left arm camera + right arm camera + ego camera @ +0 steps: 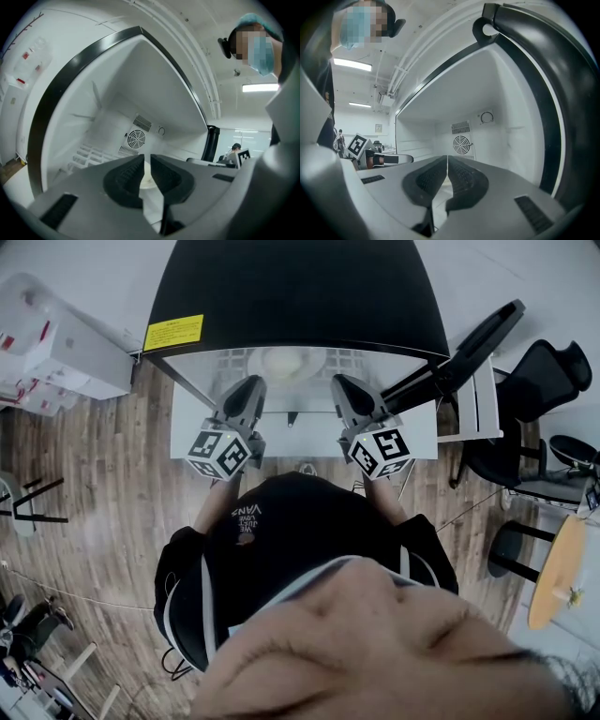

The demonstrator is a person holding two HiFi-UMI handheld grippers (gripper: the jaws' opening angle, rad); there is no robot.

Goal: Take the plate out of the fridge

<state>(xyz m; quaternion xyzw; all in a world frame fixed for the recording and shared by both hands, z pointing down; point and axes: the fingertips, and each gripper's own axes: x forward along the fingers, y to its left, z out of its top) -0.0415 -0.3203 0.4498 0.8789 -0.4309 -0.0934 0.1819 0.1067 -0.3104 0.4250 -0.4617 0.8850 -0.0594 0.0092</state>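
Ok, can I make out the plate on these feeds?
Head view: heavy fisheye bending; the plate nearly washes out inside the bright fridge. Left gripper view: only a sliver of plate shows past the left gripper. Right gripper view: no plate visible past the right gripper.

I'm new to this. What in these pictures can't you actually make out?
The plate: in the head view small and pale; whether anything lies on it is unclear.
Left gripper view: the left gripper covers all but a sliver of the plate.
Right gripper view: the right gripper fills the foreground; no plate made out.
The yellow label on the fridge: print too small.
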